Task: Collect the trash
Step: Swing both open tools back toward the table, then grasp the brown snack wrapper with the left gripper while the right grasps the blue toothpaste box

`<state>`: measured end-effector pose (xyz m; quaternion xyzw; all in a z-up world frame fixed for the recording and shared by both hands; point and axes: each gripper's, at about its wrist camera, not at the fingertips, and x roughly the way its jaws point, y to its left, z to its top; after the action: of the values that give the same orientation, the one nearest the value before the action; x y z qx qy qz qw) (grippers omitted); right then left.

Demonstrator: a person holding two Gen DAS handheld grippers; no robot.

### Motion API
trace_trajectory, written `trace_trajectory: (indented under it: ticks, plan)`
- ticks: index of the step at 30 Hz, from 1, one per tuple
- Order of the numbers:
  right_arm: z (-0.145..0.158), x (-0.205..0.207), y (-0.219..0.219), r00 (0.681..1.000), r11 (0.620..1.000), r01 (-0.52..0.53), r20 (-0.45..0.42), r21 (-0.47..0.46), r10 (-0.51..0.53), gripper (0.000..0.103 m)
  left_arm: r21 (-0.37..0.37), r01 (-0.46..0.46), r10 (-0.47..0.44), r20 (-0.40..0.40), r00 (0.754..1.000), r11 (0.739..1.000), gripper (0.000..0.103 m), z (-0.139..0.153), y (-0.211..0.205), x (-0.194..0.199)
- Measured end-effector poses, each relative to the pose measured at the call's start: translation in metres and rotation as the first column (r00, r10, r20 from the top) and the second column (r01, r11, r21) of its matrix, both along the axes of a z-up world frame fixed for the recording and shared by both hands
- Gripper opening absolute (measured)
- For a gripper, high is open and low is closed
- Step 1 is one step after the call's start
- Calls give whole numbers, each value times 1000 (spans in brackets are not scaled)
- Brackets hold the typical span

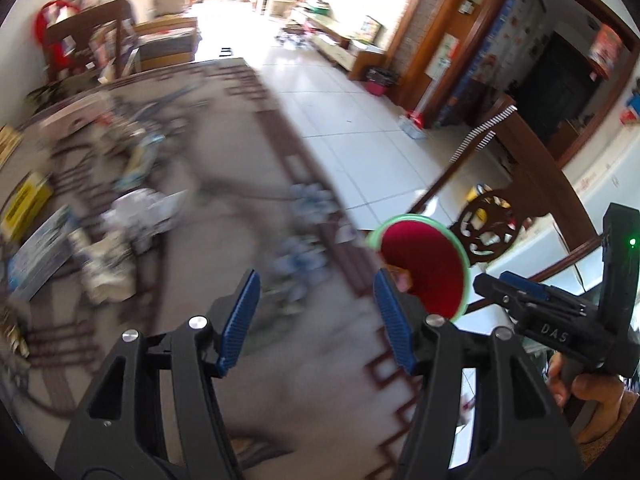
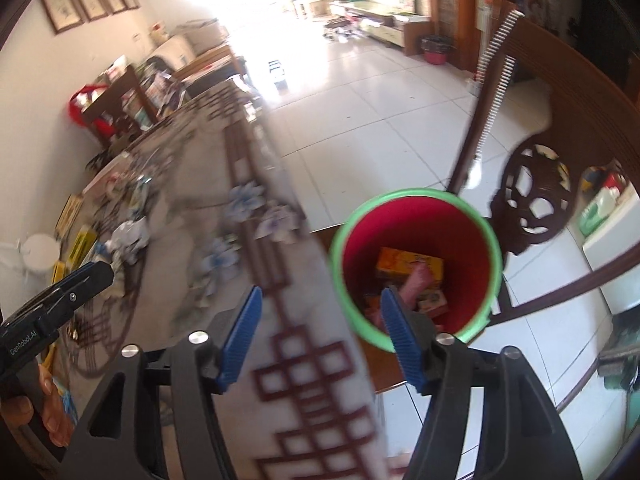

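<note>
**A:** Red plastic with a green rim: take the bin (image 2: 416, 264) as your landmark. It stands just off the table (image 2: 320, 400) edge, beside the carved wooden chair (image 2: 536, 200), and already holds an orange carton (image 2: 410, 266) and other packets.

**B:** And the next piece of trash?

**A:** A crumpled white paper wad (image 2: 130, 236) lies on the patterned cloth, well across the table from the bin, on the side away from the chair. Flat yellow boxes (image 2: 82, 244) sit just beyond it. The wad is rounded and soft, with no clear long axis; the blur hides finer detail.

**B:** Which hand should take it?

**A:** Your left gripper (image 1: 316, 320) looks nearer to me; in the right view it sits between the bin and that wad, closer to the wad. Its ribbed blue pads (image 1: 240, 320) stand wide apart with nothing between them. Your right gripper (image 2: 320, 336) is likewise spread and empty, and it hangs close to the bin's near rim.

**B:** So reach away from the bin?

**A:** Yes, probably leftward and forward over the cloth.
</note>
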<state>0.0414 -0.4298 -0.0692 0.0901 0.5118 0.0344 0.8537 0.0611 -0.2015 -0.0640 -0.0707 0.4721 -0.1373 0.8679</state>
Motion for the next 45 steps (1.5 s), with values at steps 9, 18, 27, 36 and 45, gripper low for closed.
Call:
trace_trajectory:
  ticks: [9, 18, 27, 36, 45]
  plan:
    - [-4, -2, 96, 993, 993, -120, -20, -15, 120, 69, 13, -165, 165, -29, 986, 986, 57, -11, 112, -29]
    - [-7, -13, 156, 989, 989, -142, -30, -33, 141, 69, 45, -482, 483, -129, 866, 875, 66, -47, 261, -46]
    - [-14, -25, 193, 987, 986, -151, -69, -73, 146, 69, 47, -602, 587, -291, 755, 797, 66, -108, 343, -42]
    - [-21, -28, 213, 981, 979, -172, -112, -107, 160, 69, 36, -575, 560, -287, 777, 817, 64, -124, 348, -24]
    - [-32, -13, 254, 953, 952, -280, -160, -123, 259, 69, -22, -546, 523, -257, 813, 838, 50, -118, 354, -33]
